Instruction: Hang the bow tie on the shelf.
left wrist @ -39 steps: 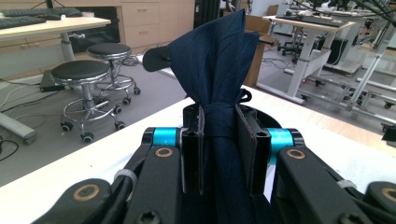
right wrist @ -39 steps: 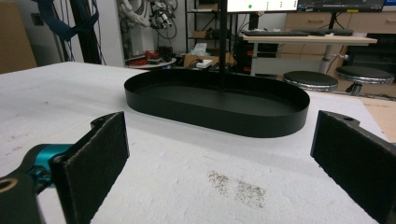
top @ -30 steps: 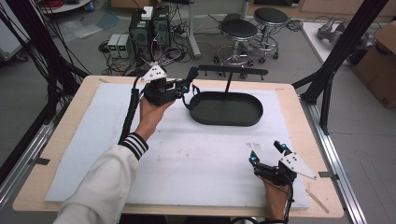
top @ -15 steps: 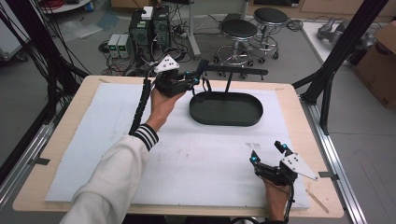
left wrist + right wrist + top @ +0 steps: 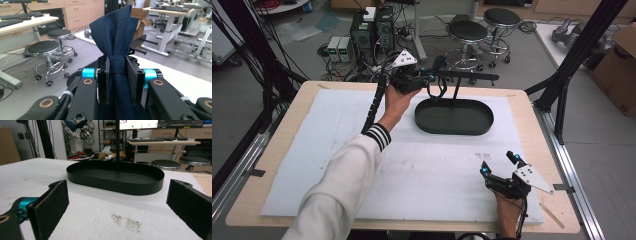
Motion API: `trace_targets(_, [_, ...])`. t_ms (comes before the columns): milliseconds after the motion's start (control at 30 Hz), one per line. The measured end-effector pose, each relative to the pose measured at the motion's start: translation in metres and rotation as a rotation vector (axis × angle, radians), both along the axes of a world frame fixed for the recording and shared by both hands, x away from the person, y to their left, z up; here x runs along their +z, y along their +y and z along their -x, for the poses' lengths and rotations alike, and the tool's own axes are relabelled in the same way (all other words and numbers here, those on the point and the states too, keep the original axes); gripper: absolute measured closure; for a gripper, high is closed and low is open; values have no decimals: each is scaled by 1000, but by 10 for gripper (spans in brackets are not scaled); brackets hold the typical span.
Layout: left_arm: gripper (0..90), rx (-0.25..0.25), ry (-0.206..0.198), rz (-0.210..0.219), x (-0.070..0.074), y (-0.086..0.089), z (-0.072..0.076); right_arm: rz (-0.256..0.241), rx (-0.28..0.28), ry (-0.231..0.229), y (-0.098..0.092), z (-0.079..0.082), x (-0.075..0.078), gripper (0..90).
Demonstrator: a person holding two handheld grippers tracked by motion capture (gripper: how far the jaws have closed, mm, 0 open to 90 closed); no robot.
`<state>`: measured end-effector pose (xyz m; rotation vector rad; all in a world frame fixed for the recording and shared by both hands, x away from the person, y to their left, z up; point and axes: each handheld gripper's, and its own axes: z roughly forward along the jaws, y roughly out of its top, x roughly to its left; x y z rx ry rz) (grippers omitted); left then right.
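Above the far rim of the black oval tray (image 5: pixel 454 117), your left gripper (image 5: pixel 424 80) holds a dark navy cloth (image 5: pixel 117 32), its fingers (image 5: pixel 103 80) clamped on a gathered, knot-like waist of the fabric. You have it pinched at that narrow bunch rather than at a loose edge, likely so the folds stay together and nothing slips as you carry it. In the left gripper view the cloth fans up and out past the fingertips, while more of it hangs below between the gripper arms. From the high view a dark loop dangles under the gripper beside the horizontal bar (image 5: pixel 467 76) of the stand that rises from the tray on 1 thin post (image 5: pixel 456 90); I cannot tell whether the cloth touches the bar yet. Judging by that height and position, you are lining it up to drape or hang on the bar.

Your right gripper (image 5: pixel 500 165) rests low at the near right of the white-covered counter (image 5: pixel 312 150), fingers (image 5: pixel 51 205) wide apart and holding nothing, well apart from the tray, pointed at it, probably kept ready without crowding the left hand (image 5: pixel 394 102)
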<state>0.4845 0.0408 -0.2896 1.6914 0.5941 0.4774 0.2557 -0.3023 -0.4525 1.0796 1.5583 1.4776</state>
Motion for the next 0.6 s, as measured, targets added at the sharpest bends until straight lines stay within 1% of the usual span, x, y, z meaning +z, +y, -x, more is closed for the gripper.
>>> trace_targets(33, [737, 4, 3, 5, 0, 1, -2, 0, 0, 0, 0, 0, 0, 32])
trace_targets(100, [736, 21, 0, -12, 0, 1, -6, 2, 0, -2, 0, 0, 0, 33])
trace_targets(167, [737, 32, 5, -16, 0, 1, -10, -1, 1, -1, 0, 0, 0, 33])
trace_targets(367, [737, 63, -14, -15, 1, -1, -21, -6, 3, 4, -1, 0, 0, 33])
trace_targets(467, [737, 85, -26, -19, -1, -2, -25, -6, 3, -3, -1, 0, 0, 32])
trace_targets(600, [736, 107, -21, -40, -5, 1, -28, -12, 5, 4, -2, -1, 0, 33])
